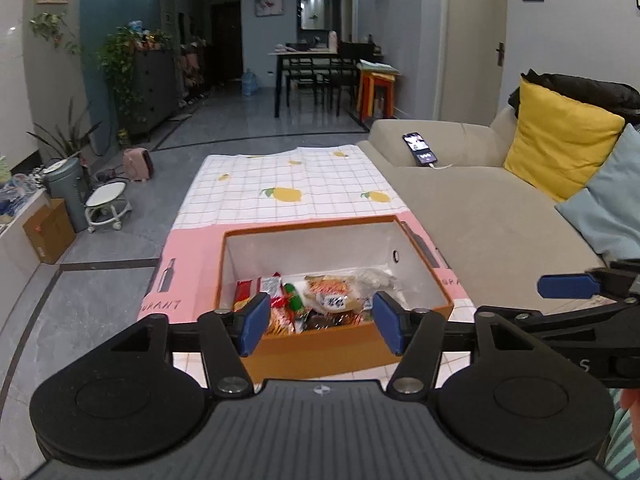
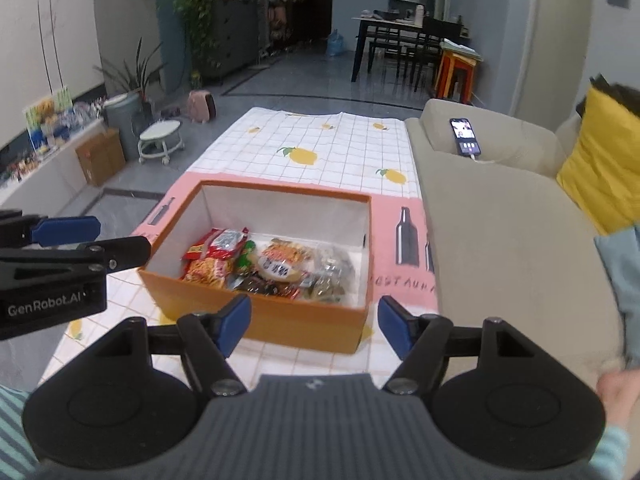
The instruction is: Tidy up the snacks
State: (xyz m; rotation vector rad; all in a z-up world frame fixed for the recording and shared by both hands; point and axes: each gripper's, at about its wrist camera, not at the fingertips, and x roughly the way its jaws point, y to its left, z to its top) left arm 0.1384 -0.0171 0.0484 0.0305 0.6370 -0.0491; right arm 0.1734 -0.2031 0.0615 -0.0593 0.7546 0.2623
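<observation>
Here the left gripper (image 1: 320, 322), black-armed with blue rubber pads, hangs with its jaws spread wide and nothing between them; past the gap lies the near edge of the orange cardboard box (image 1: 312, 350). The right gripper (image 2: 314, 326), of the same black and blue build, likewise stands with its jaws apart and empty, raised above the near wall of that box (image 2: 260, 316). Each gripper shows at the edge of the other's view, side by side and not touching.

The box is open-topped, white inside, and sits on the table (image 2: 344, 152), on a pink printed mat with dark bottle drawings (image 2: 394, 276) that lies over a white grid-patterned tablecloth with yellow lemons (image 1: 288, 176). Inside the box, gathered toward the near side, lie the wrapped snacks (image 2: 272, 266): red and orange packets (image 2: 218, 244), a green one, a round biscuit pack with an orange label (image 2: 280, 264), and clear-wrapped pieces on the right. The far part of the box floor is bare white.

Just right of the table runs a beige fabric sofa (image 2: 500, 240), with a lit smartphone (image 2: 465, 136) on its arm, plugged into a white cable, and a yellow cushion (image 1: 560, 140) beside a pale blue one. A striped teal sleeve (image 2: 16, 432) shows at the frame corners.
</observation>
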